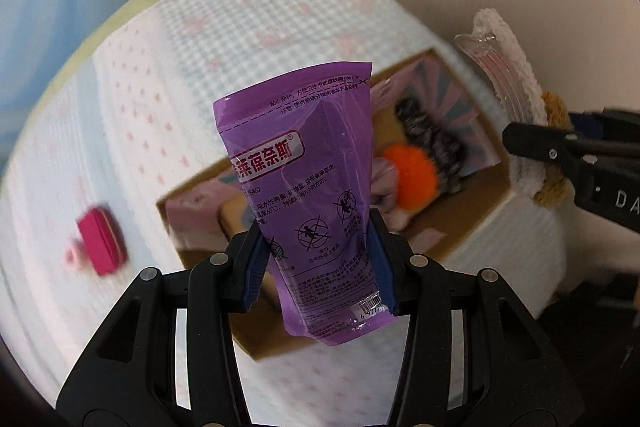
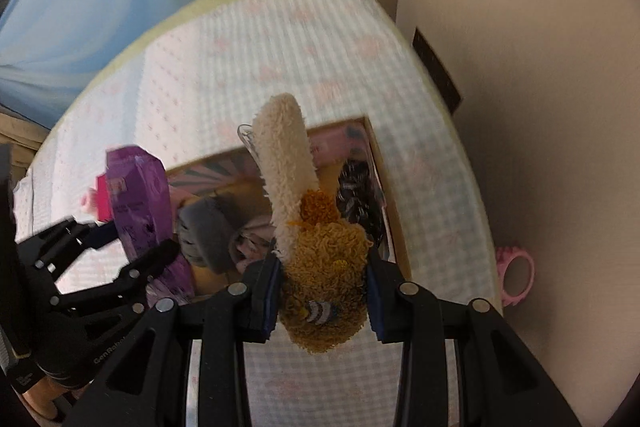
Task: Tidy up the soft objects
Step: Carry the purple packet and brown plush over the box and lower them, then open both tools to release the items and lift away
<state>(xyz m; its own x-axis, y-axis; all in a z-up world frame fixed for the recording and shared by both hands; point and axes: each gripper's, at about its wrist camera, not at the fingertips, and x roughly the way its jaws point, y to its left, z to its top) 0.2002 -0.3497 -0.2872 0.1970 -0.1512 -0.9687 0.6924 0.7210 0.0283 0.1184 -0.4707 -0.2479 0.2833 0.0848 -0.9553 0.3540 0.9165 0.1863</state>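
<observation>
My left gripper (image 1: 318,259) is shut on a purple plastic pouch (image 1: 308,179) with printed text, held upright above an open cardboard box (image 1: 280,343). The box holds an orange pompom (image 1: 414,179), a black-and-white fuzzy item (image 1: 432,131) and grey cloth. My right gripper (image 2: 322,291) is shut on a brown and cream plush toy (image 2: 324,259) with a clear plastic tag, held over the same box (image 2: 396,211). The left gripper with the pouch (image 2: 136,203) shows at the left of the right wrist view. The plush (image 1: 516,75) shows at the right of the left wrist view.
The box sits on a bed with a pale checked and dotted cover (image 1: 240,39). A pink-red small object (image 1: 102,247) lies on the cover left of the box. A pink ring-shaped item (image 2: 516,275) lies past the bed's right edge. A beige wall (image 2: 540,67) stands right.
</observation>
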